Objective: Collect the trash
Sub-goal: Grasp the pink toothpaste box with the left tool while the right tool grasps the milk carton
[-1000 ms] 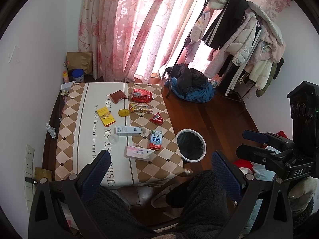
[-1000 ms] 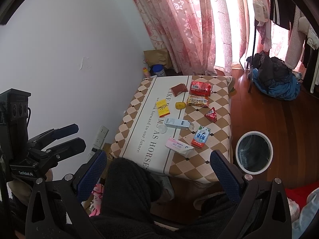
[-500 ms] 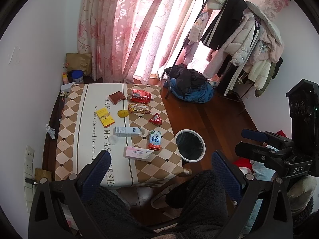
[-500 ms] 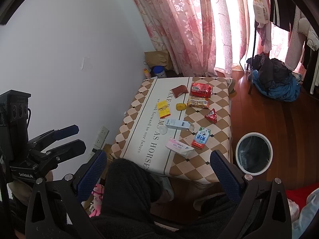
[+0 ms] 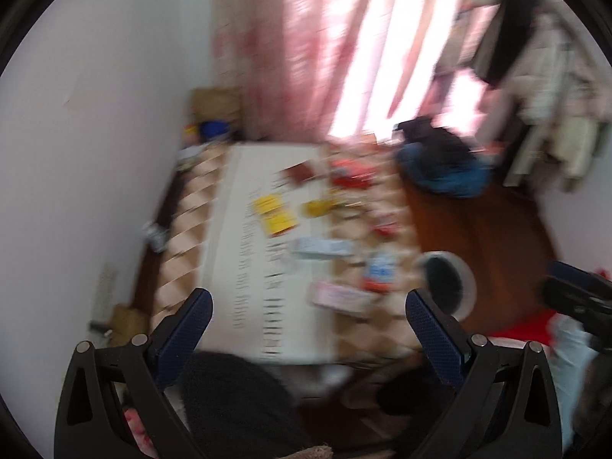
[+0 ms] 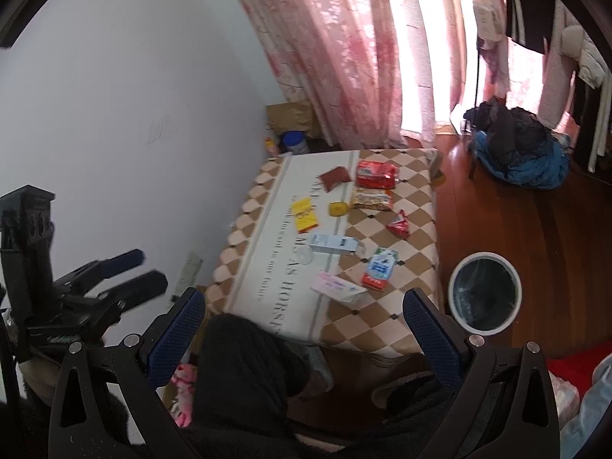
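Both tongs are spread wide and hold nothing: the right gripper (image 6: 304, 308) and the left gripper (image 5: 309, 308) hang in the air above the person's dark-clothed lap, short of the near edge of a low table (image 6: 401, 334) covered in a cream and brown checked cloth. The left wrist view is smeared by motion blur, so details come from the right wrist view. All the trash lies on the table. Closest to the near edge is a pink and white flat box (image 6: 336, 287), with a blue, white and red pouch (image 6: 379, 269) just beside it toward the right edge. Further in lies a white and blue carton (image 6: 332, 243) on its side, then a yellow packet (image 6: 306, 215), a small round yellow piece (image 6: 338, 209) and a small red wrapper (image 6: 399, 223). Near the far edge sit a patterned snack bag (image 6: 371, 199), a red snack bag (image 6: 376, 174) and a dark red sachet (image 6: 335, 178). A round white-rimmed bin (image 6: 485, 292) with a dark liner stands on the wooden floor just off the table's right side.
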`<state>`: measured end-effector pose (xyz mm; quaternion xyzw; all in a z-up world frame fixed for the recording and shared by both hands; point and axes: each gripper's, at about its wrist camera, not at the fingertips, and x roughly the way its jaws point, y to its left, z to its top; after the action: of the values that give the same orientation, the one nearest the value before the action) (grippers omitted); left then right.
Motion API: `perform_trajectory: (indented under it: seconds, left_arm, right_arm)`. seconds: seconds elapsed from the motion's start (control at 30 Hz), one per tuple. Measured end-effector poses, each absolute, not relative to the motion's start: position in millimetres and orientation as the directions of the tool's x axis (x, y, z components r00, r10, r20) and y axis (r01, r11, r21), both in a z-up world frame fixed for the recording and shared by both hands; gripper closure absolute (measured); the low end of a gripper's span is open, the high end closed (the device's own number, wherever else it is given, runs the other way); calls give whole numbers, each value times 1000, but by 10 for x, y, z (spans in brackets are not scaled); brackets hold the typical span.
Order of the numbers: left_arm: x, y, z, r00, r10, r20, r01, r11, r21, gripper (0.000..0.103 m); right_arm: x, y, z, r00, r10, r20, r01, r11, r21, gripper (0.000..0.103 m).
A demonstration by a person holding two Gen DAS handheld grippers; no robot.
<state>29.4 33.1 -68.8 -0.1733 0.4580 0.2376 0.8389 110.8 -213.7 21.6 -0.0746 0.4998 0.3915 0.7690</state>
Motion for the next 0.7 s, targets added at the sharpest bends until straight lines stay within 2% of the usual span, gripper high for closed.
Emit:
perform_trajectory:
  seconds: [0.1,0.17,0.27,0.3,0.4,0.5,0.63,0.7]
  left_arm:
    - [482,583,-1330,344,225,-911,-645,762,-55,0]
    - [583,710,-1734,275,195,-941,-686,726,-50,0]
    - [745,860,-2368,157,140,-978,-739,674,-21,0]
    - [781,899,-2504,128,126,-984,-749,662,-13,0]
    - [899,965,-2902,54,73,-996,-776,631,5,0]
    - [980,990,-3133,15,22,-1000,-797,604,1,1]
    - [1098,888,-3249,33,-57,-998,-803,593,-61,1]
    - [1152,794,-3257,62,-115,-991,-800,588,-119,1]
  right_arm:
    - [1430,-1991,-278,219,475,-853,-618,744,255,0]
    - [1756,-1882,-603,277,502,-819,-592,761,266,0]
    - [2297,-1690,-1339,224,457,-861,-497,813,303,1]
    - [2382,-1692,-1641,194,389,-901,-458,847,268,6]
    - [2486,-1547,-2399,84,299,-950,-379,892,247,18]
    - [2585,-1417,-2862,28,253,-967,-338,913,229,24]
    - [2652,-1184,-3169,5,236,-972,-353,909,220,25]
    - [2666,-1037,-3321,-39,236,-971,-382,894,233,46]
